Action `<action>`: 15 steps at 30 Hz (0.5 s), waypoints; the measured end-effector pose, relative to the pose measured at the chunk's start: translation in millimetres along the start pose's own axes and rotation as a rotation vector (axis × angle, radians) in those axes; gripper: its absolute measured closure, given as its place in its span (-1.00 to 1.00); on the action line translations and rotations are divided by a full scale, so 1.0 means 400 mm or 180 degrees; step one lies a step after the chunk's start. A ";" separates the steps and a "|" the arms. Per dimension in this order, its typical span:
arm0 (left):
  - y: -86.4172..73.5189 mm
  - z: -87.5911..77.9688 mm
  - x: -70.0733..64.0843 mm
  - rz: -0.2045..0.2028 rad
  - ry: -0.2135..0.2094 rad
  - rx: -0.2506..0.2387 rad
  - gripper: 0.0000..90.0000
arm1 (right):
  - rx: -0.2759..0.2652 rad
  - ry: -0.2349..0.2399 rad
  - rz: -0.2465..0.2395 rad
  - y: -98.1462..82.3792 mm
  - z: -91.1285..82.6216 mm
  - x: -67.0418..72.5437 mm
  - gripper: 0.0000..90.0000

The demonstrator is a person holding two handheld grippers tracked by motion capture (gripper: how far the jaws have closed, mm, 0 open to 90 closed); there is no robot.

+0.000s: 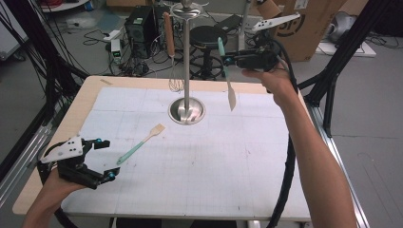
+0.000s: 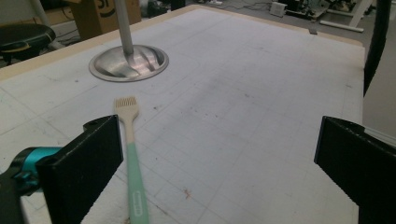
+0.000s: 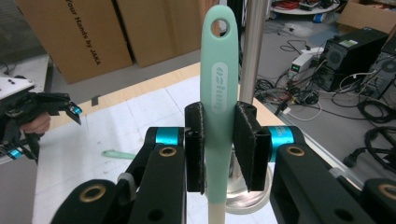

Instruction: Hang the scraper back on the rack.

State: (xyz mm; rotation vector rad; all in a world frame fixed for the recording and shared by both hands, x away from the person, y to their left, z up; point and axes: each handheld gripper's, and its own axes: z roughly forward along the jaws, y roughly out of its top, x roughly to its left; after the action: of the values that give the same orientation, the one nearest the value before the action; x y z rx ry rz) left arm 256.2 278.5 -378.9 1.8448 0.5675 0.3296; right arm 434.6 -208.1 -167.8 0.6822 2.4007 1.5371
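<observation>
my right gripper (image 3: 219,149) is clamped on the mint handle of a spatula (image 1: 227,76), held up in the air beside the steel pole of the hanging stand (image 1: 186,52), blade down and the hole end up. the grip sits low on a smooth, tapering handle, so i judge it could swivel or slip as i reach for a hook, and the hole is small enough to miss. a whisk (image 1: 175,71) already hangs there and could be knocked. my left gripper (image 1: 97,159) is wide open and empty, low over the bench (image 1: 214,161), with the basting brush (image 2: 133,163) lying just beside one jaw; a careless sweep would shove it away.
</observation>
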 end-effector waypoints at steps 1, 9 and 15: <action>0.000 -0.001 0.000 0.0009 -0.0001 0.0003 -0.96 | 0.0005 0.0000 0.0000 0.003 0.001 -0.001 0.65; 0.001 0.000 0.001 0.0016 -0.0009 -0.0003 -0.96 | 0.0005 0.0019 -0.0094 0.039 0.027 -0.019 0.65; 0.000 0.002 0.001 0.0014 -0.0019 0.0006 -0.96 | -0.0002 -0.0005 -0.0126 0.057 0.036 -0.037 0.65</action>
State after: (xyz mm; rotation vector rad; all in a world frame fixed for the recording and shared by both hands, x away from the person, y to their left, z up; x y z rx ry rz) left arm 256.8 278.1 -379.1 1.8486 0.5600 0.3265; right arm 459.7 -195.8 -154.5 0.6314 2.3977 1.5213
